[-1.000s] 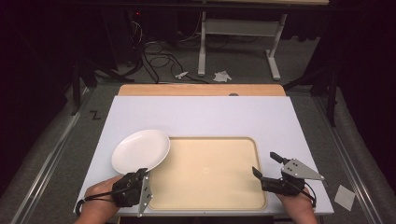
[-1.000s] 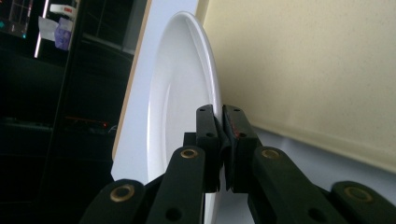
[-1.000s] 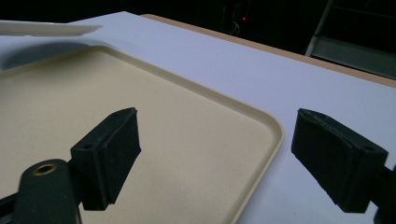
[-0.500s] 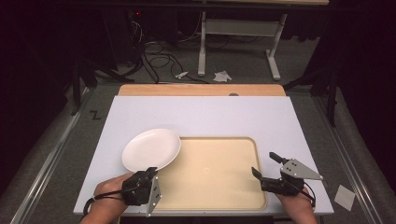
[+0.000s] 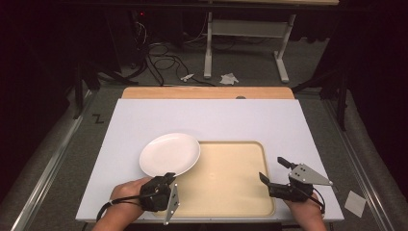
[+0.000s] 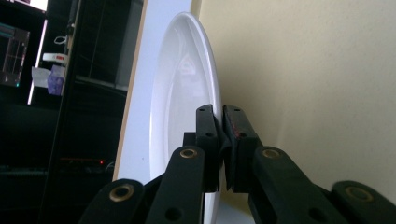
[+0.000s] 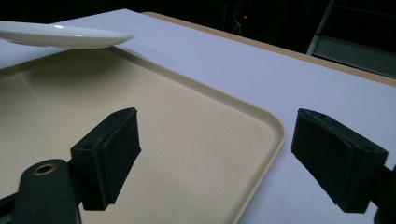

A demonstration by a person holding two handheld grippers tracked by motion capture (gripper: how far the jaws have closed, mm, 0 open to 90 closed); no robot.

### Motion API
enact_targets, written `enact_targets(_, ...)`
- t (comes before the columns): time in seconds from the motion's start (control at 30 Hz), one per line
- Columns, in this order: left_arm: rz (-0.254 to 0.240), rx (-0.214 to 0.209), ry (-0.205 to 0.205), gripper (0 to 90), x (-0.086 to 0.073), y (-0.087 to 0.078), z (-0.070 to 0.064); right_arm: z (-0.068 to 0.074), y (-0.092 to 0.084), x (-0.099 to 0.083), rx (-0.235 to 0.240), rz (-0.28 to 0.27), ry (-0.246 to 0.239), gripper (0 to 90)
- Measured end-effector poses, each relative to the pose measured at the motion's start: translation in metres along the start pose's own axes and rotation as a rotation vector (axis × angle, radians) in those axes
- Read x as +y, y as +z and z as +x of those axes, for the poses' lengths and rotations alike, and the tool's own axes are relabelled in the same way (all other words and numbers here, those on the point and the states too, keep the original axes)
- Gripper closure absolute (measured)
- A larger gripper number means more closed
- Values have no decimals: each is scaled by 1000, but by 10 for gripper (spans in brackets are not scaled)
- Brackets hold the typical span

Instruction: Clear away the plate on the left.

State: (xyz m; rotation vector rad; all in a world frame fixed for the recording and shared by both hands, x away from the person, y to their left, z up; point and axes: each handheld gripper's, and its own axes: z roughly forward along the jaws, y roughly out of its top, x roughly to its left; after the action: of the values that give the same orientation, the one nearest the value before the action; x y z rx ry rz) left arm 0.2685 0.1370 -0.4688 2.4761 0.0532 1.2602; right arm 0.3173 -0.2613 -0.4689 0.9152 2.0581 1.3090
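The left gripper [image 5: 166, 180] pinches the near rim of a round white ceramic plate [image 5: 169, 154], held over the far-left corner of the beige plastic tray [image 5: 231, 178]. The right gripper [image 5: 274, 169] rests with jaws spread, straddling the tray's right rim.

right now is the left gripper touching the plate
Touching. In the left gripper view the left gripper has its two black jaws closed on the white plate, pinching its near rim with no gap.

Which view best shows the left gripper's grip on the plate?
The left gripper view: the left gripper is clamped on the white plate rim. The high view shows the whole plate overlapping the tray; the right gripper view catches its edge.
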Motion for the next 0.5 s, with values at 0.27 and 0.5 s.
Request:
enact_targets(0.27, -54, -17, 34, 859, 23, 7, -6, 0, 0, 0, 0, 0, -1, 165)
enact_targets(0.5, -106, -35, 73, 859, 44, 12, -13, 0, -1, -1, -2, -1, 7, 165)
